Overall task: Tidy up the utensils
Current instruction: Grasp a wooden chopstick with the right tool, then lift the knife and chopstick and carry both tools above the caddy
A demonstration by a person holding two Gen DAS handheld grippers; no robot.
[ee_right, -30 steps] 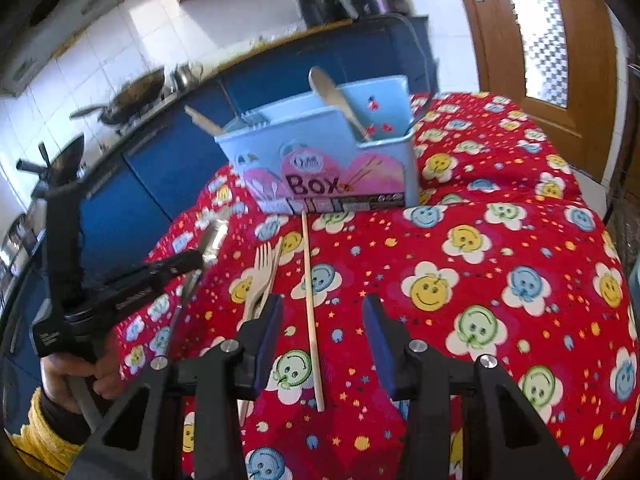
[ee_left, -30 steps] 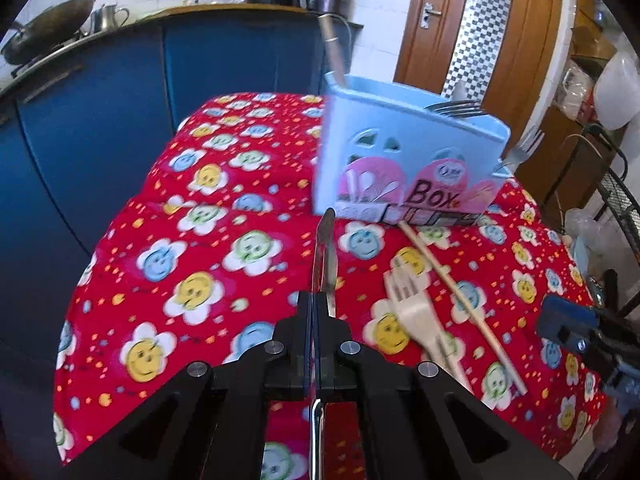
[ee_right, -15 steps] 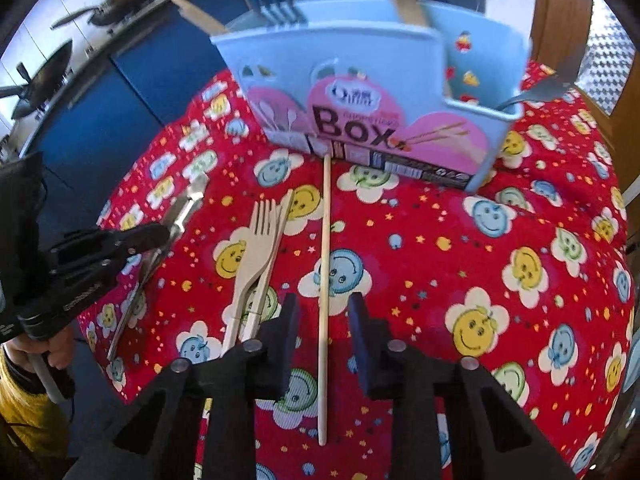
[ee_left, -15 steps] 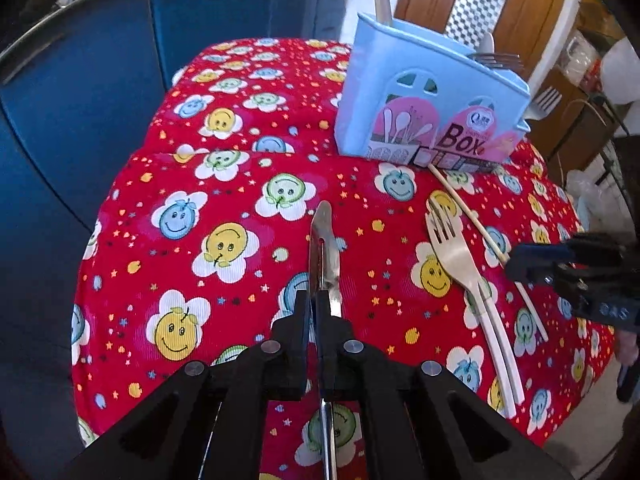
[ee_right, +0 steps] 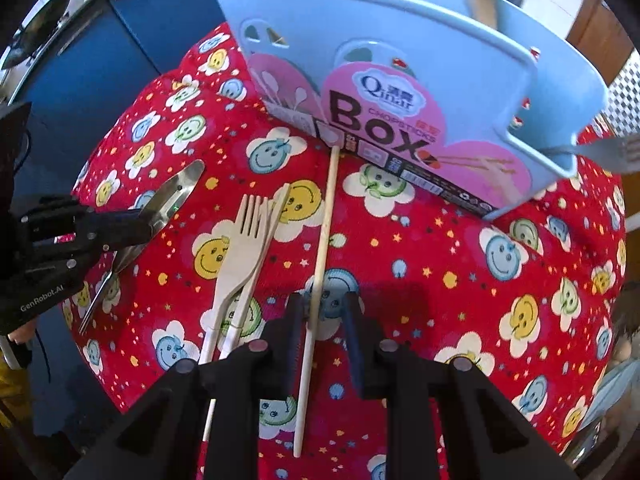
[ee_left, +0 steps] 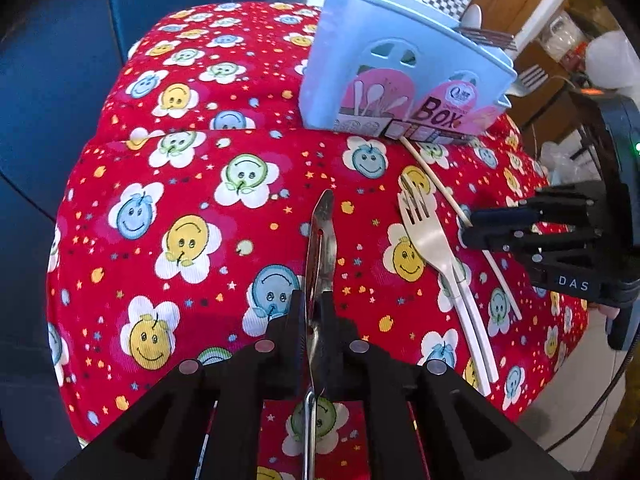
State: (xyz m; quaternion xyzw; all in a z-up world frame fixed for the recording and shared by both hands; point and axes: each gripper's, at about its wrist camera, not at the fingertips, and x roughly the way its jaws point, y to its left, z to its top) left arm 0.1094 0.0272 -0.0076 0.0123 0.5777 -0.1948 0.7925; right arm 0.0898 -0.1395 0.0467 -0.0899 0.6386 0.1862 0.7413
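A pale-blue utensil box (ee_right: 400, 52) stood at the far side, holding forks and perhaps a wooden spoon. A chopstick (ee_right: 320, 248) lay nearer, a wooden fork (ee_right: 240, 248) to its left, a metal spoon (ee_left: 320, 248) clamped farther left.

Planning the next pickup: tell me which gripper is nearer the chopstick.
Right. Its gripper straddles the chopstick, fingers open. The left gripper, shut on a spoon, is beyond the fork.

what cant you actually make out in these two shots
- Left wrist view: the steel utensil clamped in the left tongs is seen edge-on; its handle end is hidden by the tongs.
- Right wrist view: whether the right tongs touch the chopstick between them.
- Both views: what the blue utensil box holds; its walls and the top edge cut the contents off.
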